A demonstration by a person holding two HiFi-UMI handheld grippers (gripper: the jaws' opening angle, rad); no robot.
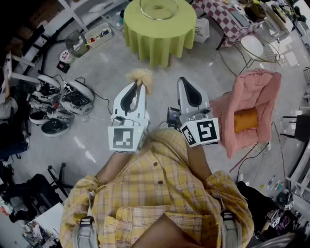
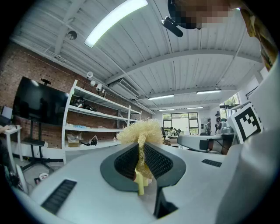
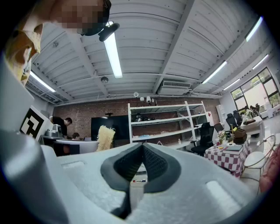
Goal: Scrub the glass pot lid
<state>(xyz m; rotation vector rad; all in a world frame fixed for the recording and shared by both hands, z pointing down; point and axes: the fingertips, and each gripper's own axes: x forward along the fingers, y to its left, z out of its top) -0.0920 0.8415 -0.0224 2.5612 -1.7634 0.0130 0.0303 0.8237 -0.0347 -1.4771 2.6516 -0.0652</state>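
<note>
Nearest, left hand-held gripper (image 1: 136, 89) clamps a scrubber (image 1: 140, 76); right hand-held gripper (image 1: 183, 83) is closed, empty. Ahead, lid (image 1: 158, 7) lies on green worktop (image 1: 160, 36); shoes (image 1: 57, 104) left, pink chair (image 1: 257, 92) right.

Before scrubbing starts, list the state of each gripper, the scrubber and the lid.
left gripper: shut on the scrubber, pointing level.
scrubber: clamped between the jaws, fluffy head sticking out past them.
right gripper: shut, empty.
glass pot lid: lying on the green table, untouched.

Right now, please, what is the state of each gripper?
Left gripper: closed on the yellow fibre scrubber.
Right gripper: closed, holding nothing.
</note>
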